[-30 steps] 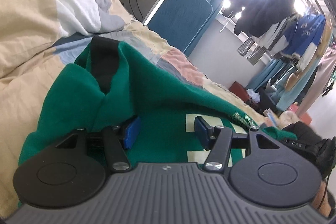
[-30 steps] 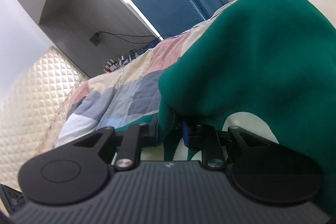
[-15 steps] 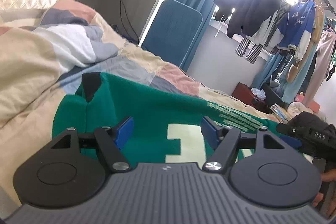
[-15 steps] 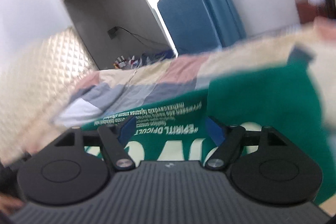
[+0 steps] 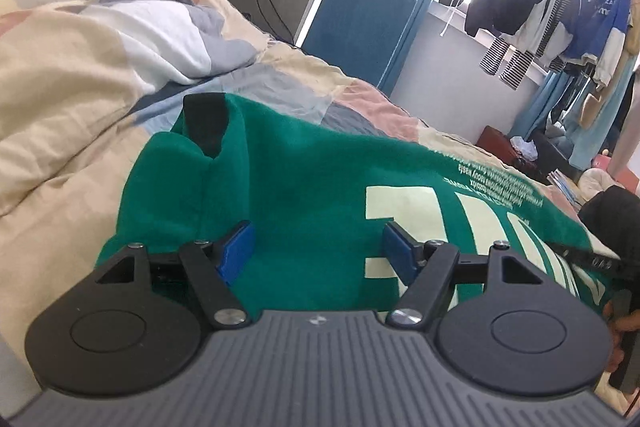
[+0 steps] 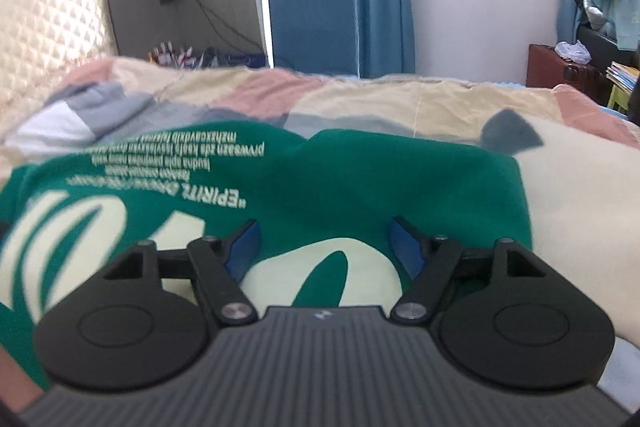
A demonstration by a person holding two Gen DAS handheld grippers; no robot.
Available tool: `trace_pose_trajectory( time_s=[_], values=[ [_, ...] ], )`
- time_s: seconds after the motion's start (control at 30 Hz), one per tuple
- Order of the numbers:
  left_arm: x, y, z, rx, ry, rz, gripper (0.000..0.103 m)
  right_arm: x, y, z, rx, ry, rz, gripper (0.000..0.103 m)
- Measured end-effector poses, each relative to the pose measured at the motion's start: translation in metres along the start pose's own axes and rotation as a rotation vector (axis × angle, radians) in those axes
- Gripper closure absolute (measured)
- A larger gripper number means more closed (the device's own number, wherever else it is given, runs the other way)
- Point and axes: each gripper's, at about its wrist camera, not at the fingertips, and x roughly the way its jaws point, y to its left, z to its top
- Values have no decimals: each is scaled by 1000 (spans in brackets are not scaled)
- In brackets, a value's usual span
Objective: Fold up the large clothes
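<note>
Two tongs are seen above one green sweatshirt (image 5: 320, 187) spread on a bed. The left tongs (image 5: 318, 251) are released, blue pads (image 5: 238, 247) standing wide apart with only cloth seen beyond them, nothing pinched. The right tongs (image 6: 324, 247) are likewise spread with nothing gripped, though their jaws are drawing slightly inward; the sweatshirt's pale print is seen through the gap.

The sweatshirt is laid flat on a patchwork quilt (image 5: 72, 155) of cream, pink and grey-blue. A black cuff (image 5: 204, 123) is folded in at 10 o'clock in the left wrist view. Pale lettering and large cream shapes are seen toward 3 o'clock. In the right wrist view the green edge is found at 2 o'clock, with cream bedding beyond it.

A blue padded panel (image 6: 312, 11) is stood at 12 o'clock behind the bed. A quilted headboard (image 6: 48, 23) is noted at 10 o'clock. Hanging clothes (image 5: 520, 3) are seen at 1 o'clock by a bright window.
</note>
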Motion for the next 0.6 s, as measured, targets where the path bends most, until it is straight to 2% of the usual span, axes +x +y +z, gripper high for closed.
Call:
trace_pose_trajectory(
  time_s=[0.1,0.27,0.4,0.5,0.6],
  values=[
    [15,11,1,-59,18,-19,28,16,-5,-7,39,17,16,30],
    [18,10,5,-77,9,-18,28,20,-7,-7,79,25,24,30],
    [-7,14,11,-154,-17,-46,28,-3,-10,-3,155,13,52,30],
    [-39,18,12,-246,-40,-77,28,-33,-13,-1,259,-16,88,29],
    [-74,19,3,-306,-50,-78,28,-64,-16,-3,365,-33,139,28]
  ],
)
